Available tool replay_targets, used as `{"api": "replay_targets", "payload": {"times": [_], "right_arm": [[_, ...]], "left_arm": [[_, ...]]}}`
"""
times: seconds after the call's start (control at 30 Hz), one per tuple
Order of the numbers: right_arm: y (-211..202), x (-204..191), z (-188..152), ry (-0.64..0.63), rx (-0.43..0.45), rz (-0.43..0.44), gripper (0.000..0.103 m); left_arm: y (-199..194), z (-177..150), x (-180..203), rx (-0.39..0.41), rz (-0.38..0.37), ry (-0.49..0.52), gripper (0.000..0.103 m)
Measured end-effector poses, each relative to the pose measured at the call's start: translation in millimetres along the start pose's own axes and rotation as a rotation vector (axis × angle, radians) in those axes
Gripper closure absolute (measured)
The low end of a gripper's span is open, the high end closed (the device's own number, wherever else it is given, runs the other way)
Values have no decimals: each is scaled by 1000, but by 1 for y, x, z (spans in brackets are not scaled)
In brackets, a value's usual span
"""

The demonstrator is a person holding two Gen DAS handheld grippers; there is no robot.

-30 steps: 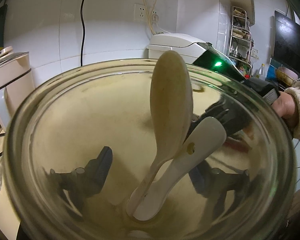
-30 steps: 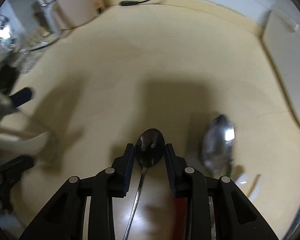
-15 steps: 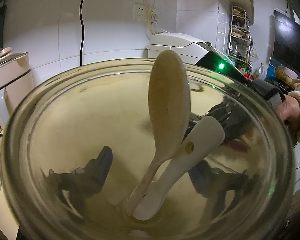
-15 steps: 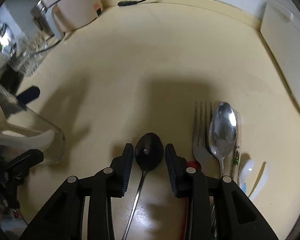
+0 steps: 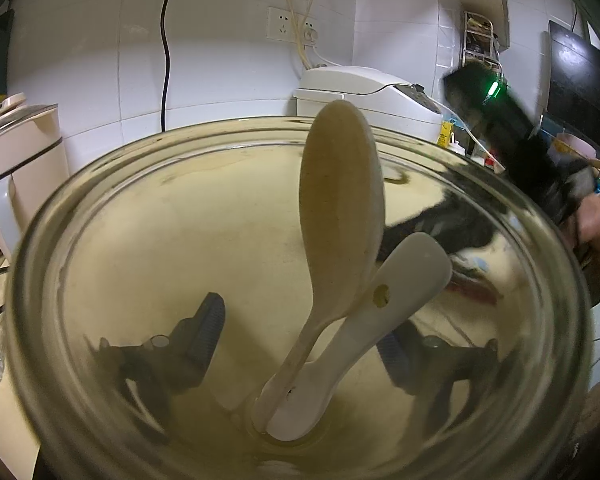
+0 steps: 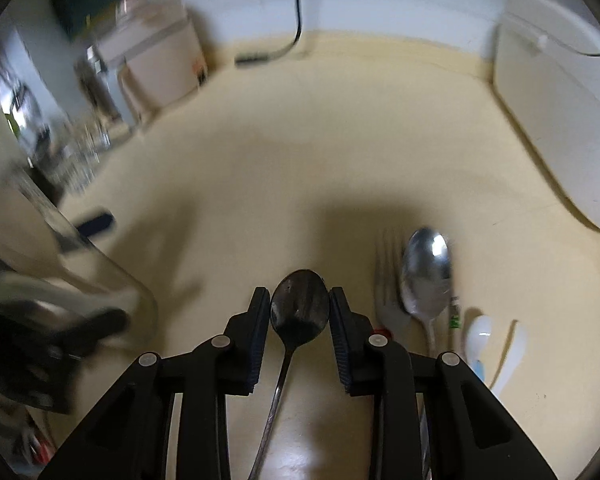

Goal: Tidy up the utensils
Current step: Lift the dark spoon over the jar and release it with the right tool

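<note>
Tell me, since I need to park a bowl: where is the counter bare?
The counter is bare in its middle, between the white appliance and the kettle. It is crowded by the fork, the silver spoon and the glass jar.

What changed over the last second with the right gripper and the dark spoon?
The right gripper, shut on the dark spoon throughout, has lifted it off the counter and tilted, bringing the back wall into view. The glass jar in the left gripper and its two rice paddles stayed put.
</note>
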State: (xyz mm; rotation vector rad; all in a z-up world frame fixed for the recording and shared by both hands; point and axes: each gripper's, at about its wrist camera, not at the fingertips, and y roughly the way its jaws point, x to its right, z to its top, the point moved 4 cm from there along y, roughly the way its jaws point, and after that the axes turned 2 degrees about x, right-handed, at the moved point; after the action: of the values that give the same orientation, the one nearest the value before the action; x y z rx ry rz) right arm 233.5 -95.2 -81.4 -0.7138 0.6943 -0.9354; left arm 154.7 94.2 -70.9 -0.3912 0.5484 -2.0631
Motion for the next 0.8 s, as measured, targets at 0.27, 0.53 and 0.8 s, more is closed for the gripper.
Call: {"api": "replay_targets", "payload": {"times": [0.27, 0.53, 0.8], "right_arm": [[-51, -8, 24, -23, 182, -56, 73], [-99, -22, 55, -45, 321, -58, 73], [-154, -54, 100, -88, 440, 29, 73]], "left_arm": [[0, 0, 1, 0, -2, 7, 23], [0, 1, 3, 0, 1, 13, 23], [-1, 1, 4, 1, 1, 14, 23]]}}
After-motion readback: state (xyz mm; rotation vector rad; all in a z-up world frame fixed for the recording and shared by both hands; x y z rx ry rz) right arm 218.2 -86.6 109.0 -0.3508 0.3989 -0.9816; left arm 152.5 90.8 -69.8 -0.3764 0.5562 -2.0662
